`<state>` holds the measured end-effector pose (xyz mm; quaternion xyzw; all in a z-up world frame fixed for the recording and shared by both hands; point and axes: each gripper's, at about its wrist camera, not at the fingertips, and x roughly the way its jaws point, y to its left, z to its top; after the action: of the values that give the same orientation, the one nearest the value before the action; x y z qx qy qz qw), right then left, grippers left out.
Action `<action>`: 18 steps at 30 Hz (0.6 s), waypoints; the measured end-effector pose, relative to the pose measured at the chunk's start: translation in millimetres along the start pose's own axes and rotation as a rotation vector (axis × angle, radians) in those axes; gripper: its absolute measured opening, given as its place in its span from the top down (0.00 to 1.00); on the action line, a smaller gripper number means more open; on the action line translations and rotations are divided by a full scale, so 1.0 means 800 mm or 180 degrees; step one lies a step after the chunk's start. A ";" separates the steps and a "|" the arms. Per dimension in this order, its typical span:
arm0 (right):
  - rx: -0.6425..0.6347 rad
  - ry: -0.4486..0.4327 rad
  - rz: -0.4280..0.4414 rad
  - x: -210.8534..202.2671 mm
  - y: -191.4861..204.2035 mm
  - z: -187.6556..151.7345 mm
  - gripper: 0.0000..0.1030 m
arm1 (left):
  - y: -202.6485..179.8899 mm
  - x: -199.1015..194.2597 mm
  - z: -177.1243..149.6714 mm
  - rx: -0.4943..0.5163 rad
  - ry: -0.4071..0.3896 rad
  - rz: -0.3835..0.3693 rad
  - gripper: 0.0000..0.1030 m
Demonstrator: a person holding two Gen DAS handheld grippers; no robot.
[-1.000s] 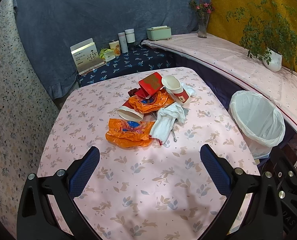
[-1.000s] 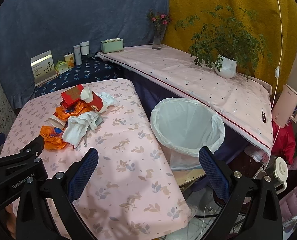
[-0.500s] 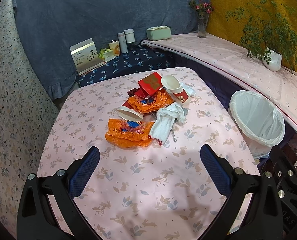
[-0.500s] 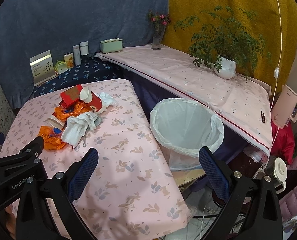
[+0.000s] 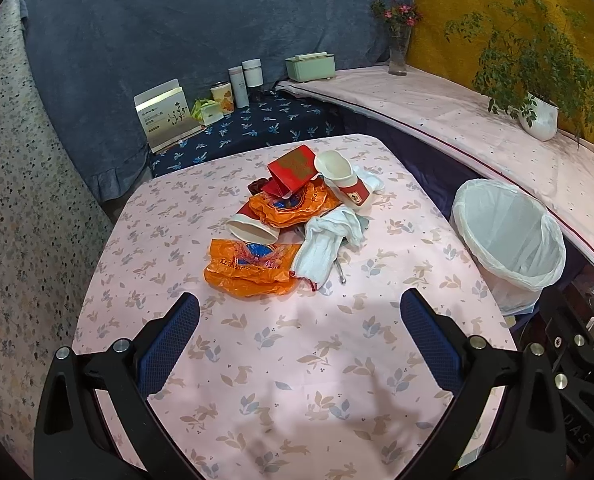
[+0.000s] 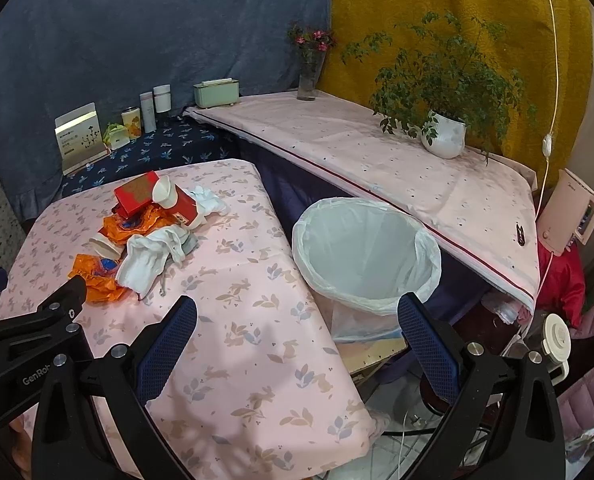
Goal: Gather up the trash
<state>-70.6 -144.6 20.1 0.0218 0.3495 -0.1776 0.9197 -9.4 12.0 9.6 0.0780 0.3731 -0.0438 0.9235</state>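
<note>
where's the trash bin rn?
The bin, lined with a white bag, stands off the table's right edge, below the long shelf; right side of the left wrist view too.

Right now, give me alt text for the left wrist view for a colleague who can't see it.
The open left gripper hovers empty above a pink table, short of a trash pile: orange bags, paper cups, red box, white cloth. A lined bin stands beside the table, on the right.

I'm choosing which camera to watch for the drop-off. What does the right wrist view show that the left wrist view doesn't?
Only the right wrist view shows the floor under the bin, the pink device on the far right and a red garment. Only the left wrist view shows the table's left edge. Both show the trash pile, the lined bin empty, and an open gripper: left gripper, right gripper.
</note>
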 end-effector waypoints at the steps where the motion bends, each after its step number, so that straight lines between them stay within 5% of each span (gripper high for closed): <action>1: -0.0001 -0.0002 -0.0001 0.000 0.000 0.000 0.06 | 0.000 0.000 0.000 0.0000 0.0002 0.0000 0.07; 18: 0.0011 -0.0021 0.0025 0.001 0.001 -0.003 0.06 | 0.006 0.007 0.000 -0.0037 -0.0010 -0.0007 0.07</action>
<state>-71.2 -144.0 17.7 0.0241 0.3461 -0.1746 0.9215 -4.9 16.4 6.4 0.0722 0.3720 -0.0428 0.9244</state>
